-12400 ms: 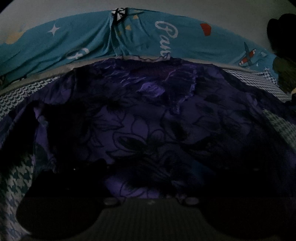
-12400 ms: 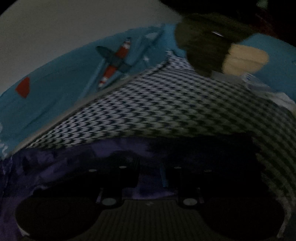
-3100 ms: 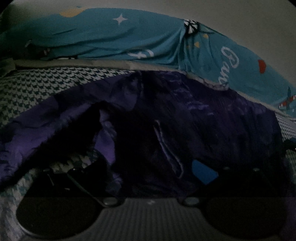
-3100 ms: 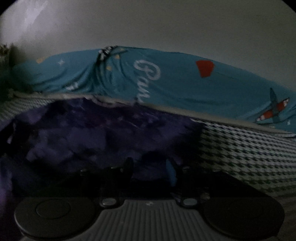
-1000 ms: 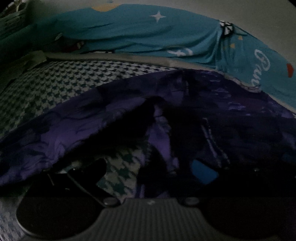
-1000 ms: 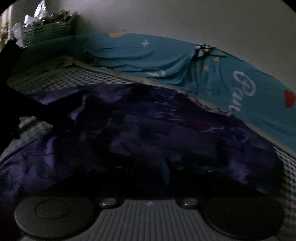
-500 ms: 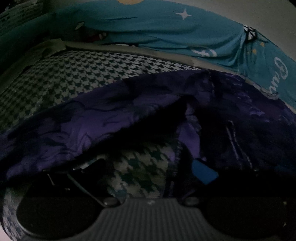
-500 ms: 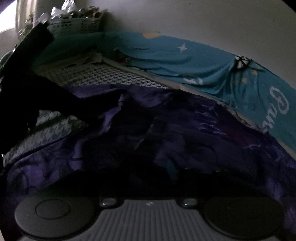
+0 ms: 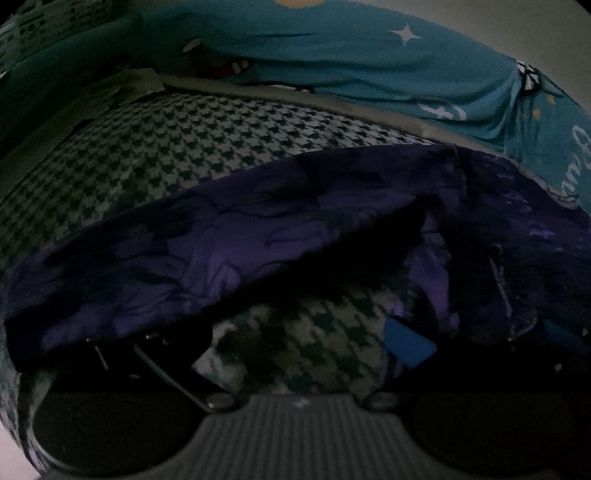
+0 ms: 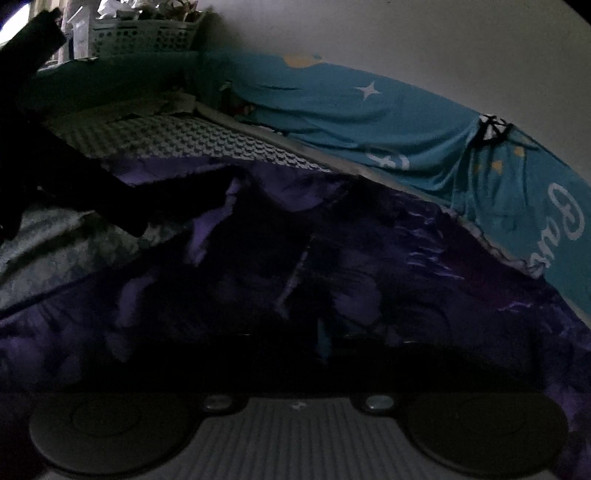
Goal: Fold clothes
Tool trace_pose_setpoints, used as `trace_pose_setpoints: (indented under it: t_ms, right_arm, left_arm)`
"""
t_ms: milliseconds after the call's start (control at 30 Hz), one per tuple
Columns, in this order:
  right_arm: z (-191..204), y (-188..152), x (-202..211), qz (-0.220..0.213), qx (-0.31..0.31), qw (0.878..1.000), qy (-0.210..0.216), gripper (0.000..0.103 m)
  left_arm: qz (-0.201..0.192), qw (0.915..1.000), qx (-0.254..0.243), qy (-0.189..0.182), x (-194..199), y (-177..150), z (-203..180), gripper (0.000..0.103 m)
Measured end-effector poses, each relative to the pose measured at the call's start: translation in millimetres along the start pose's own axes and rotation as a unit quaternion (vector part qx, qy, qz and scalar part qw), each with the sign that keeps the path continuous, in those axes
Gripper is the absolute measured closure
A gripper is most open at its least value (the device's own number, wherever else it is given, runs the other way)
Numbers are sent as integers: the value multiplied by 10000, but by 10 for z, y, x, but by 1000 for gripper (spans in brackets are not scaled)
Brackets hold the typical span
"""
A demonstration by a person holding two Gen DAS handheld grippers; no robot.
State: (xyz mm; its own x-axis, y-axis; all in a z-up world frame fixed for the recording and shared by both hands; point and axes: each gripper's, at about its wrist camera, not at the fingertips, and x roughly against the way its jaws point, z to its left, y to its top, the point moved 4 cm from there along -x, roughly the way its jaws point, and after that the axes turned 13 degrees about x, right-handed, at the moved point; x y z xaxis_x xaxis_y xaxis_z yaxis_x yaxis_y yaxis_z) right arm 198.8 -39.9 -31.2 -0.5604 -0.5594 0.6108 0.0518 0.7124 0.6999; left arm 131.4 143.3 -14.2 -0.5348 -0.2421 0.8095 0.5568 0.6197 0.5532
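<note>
Where shelf ends — perforated basket [image 10: 144, 35] w/ crumpled stuff, unclear.

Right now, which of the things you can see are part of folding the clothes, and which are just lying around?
In the job:
purple garment
left gripper, open
right gripper, closing in the purple cloth

Lying about:
checked sheet
blue cover
basket

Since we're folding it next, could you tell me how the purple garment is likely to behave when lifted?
The purple garment is probably floppy: it drapes in soft creases over the checked bedcover. Its sheen hints at smooth, perhaps slippery cloth. It looks thin, so likely light.
</note>
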Motion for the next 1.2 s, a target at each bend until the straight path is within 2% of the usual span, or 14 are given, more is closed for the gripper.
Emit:
trace_pose_setpoints:
  t_ms: [33,133,300,367,467,500,667,800,867,1067,1200]
  right_arm:
    - [10,21,-1,-6,-15,10000,1,92]
    - [-24,95,36,-111,-280,9995,35,94]
    - [-104,225,168,-546,-867,9934,511,94]
    - [-41,224,130,-447,-859,9926,732,90]
    - [61,182,47,-158,-677,9954,652,89]
    - [82,168,33,-91,-634,9957,667,87]
    - [116,163,109,-120,-645,9952,733,64]
    - [181,187,194,-120,-646,9944,825,53]
    - [226,183,207,-25,-658,9939,884,43]
    - [334,148,277,155,-666,9934,923,38]
    - [339,101,297,335,-942,9906,934,37]
  left_arm:
    - [0,10000,28,27,1,4,29,0]
    - [-34,9999,71,117,17,22,101,0]
    - [-99,9994,135,302,38,51,200,0]
    - [-84,9990,178,404,29,59,237,0]
    - [-83,9984,247,510,34,64,289,0]
    - [-89,9982,256,538,37,66,301,0]
    - [-116,9968,330,723,29,96,391,0]
    - [-116,9960,434,771,34,113,463,0]
    - [-120,9957,455,796,35,117,484,0]
    - [-151,9949,523,846,48,124,534,0]
    - [-155,9943,596,873,55,109,589,0]
